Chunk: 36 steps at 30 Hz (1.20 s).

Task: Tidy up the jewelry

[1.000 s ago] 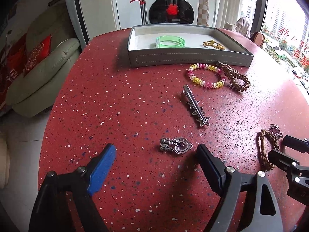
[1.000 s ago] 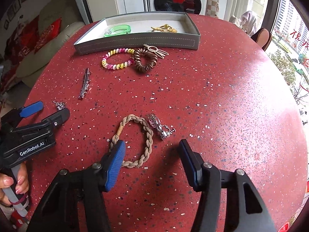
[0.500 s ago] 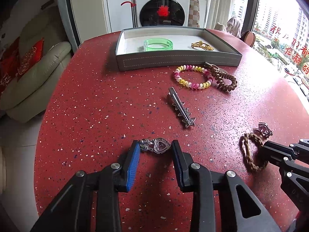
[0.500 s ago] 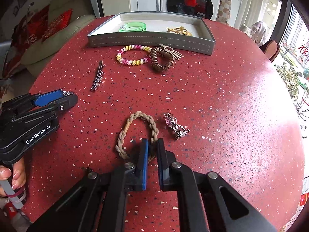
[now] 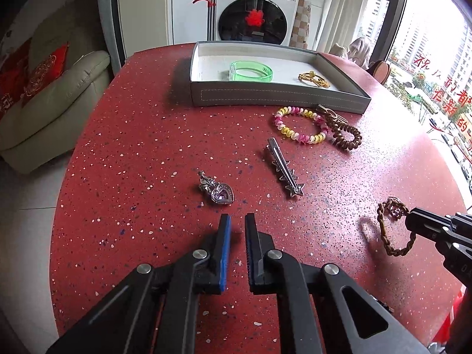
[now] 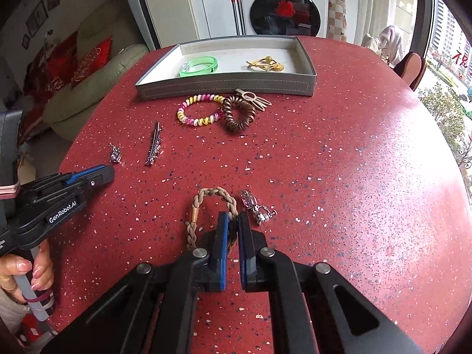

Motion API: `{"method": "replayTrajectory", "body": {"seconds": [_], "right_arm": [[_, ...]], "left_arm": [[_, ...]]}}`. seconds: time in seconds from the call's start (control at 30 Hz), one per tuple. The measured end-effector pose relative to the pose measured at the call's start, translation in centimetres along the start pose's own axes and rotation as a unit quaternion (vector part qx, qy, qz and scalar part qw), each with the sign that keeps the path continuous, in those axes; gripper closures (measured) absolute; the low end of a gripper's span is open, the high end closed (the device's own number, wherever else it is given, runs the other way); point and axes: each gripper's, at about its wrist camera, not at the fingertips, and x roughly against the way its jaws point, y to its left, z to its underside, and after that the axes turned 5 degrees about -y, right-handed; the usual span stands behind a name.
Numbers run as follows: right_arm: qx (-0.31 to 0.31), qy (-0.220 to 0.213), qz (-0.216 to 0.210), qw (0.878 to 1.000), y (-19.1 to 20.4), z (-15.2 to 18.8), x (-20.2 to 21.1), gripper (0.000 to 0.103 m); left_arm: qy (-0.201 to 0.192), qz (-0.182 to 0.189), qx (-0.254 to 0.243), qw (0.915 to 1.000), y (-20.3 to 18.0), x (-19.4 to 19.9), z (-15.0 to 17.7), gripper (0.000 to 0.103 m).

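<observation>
My left gripper [image 5: 236, 221] is shut with only a narrow slit between its jaws and nothing in it. A silver heart pendant [image 5: 221, 193] lies free on the red table just beyond its tips. My right gripper [image 6: 233, 221] is shut on the near side of a braided tan bracelet [image 6: 213, 191], which hangs slightly off the table above its shadow in the left wrist view [image 5: 383, 230]. A small silver charm [image 6: 256, 209] lies just right of the bracelet. At the back, the grey tray [image 5: 277, 96] holds a green bangle [image 5: 250, 70] and a gold piece [image 5: 314, 78].
In front of the tray lie a pink-yellow coil band [image 5: 301, 125], a brown coil band [image 5: 346, 135] and a beige clip [image 6: 253, 98]. A silver star hair clip [image 5: 284, 171] lies mid-table. A hand [image 6: 17, 268] grips the left tool. A sofa stands past the left table edge.
Both grippers went from wide open to shut. The heart pendant, between the left jaws half a second ago, now lies ahead of them. The right jaws closed on the bracelet and raised it slightly.
</observation>
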Motion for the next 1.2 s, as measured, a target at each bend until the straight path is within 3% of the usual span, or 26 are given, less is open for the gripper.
{"method": "replayTrajectory", "body": {"seconds": [0.27, 0.43, 0.47, 0.5, 0.53, 0.57, 0.73, 0.93, 1.0, 1.07, 1.13, 1.17, 1.2], "right_arm": [[-0.003, 0.001, -0.015, 1.000, 0.2, -0.2, -0.2, 0.096], [-0.006, -0.003, -0.024, 1.000, 0.3, -0.3, -0.1, 0.096], [-0.007, -0.004, -0.026, 1.000, 0.3, -0.3, -0.1, 0.096], [-0.006, -0.005, -0.027, 1.000, 0.4, -0.3, 0.0, 0.096], [-0.006, -0.007, -0.028, 1.000, 0.4, -0.3, 0.1, 0.096], [-0.007, -0.008, -0.030, 0.999, 0.4, -0.3, 0.1, 0.096], [-0.010, -0.011, -0.036, 0.999, 0.3, -0.3, 0.2, 0.096], [-0.018, -0.017, -0.040, 0.999, -0.3, -0.4, 0.8, 0.096], [-0.020, -0.020, -0.041, 0.999, -0.4, -0.4, 0.9, 0.096], [-0.022, -0.021, -0.041, 0.999, -0.6, -0.4, 1.0, 0.096], [-0.023, -0.023, -0.042, 0.999, -0.6, -0.5, 1.0, 0.096], [-0.024, -0.024, -0.042, 0.999, -0.7, -0.6, 1.0, 0.096], [-0.025, -0.025, -0.043, 0.998, -0.7, -0.6, 1.0, 0.096]], "left_arm": [[-0.009, -0.006, 0.011, 0.9999, 0.6, 0.6, 0.0, 0.074], [-0.017, -0.014, 0.047, 0.9986, 1.6, 1.0, -0.6, 0.070], [-0.014, -0.008, 0.056, 0.9983, 1.9, 0.9, -0.6, 0.057], [-0.013, -0.008, 0.065, 0.9978, 2.2, 0.9, -0.7, 0.008], [-0.017, -0.018, 0.072, 0.9971, 2.4, 1.1, -0.7, 0.000], [-0.032, -0.027, 0.071, 0.9966, 2.3, 1.4, -0.8, 0.000], [-0.025, -0.065, 0.044, 0.9966, 1.7, 0.4, -1.6, 0.000], [0.018, -0.069, 0.031, 0.9969, 1.3, -3.0, -1.9, 0.002], [0.011, -0.066, 0.036, 0.9971, 1.2, -3.1, -1.9, 0.006], [0.000, -0.064, 0.027, 0.9976, 0.9, -2.9, -2.0, 0.021], [-0.009, -0.059, 0.015, 0.9981, 0.6, -2.7, -2.0, 0.058], [-0.010, -0.054, 0.013, 0.9984, 0.6, -2.6, -2.0, 0.067], [-0.009, -0.049, 0.016, 0.9986, 0.7, -2.5, -2.1, 0.067]]}}
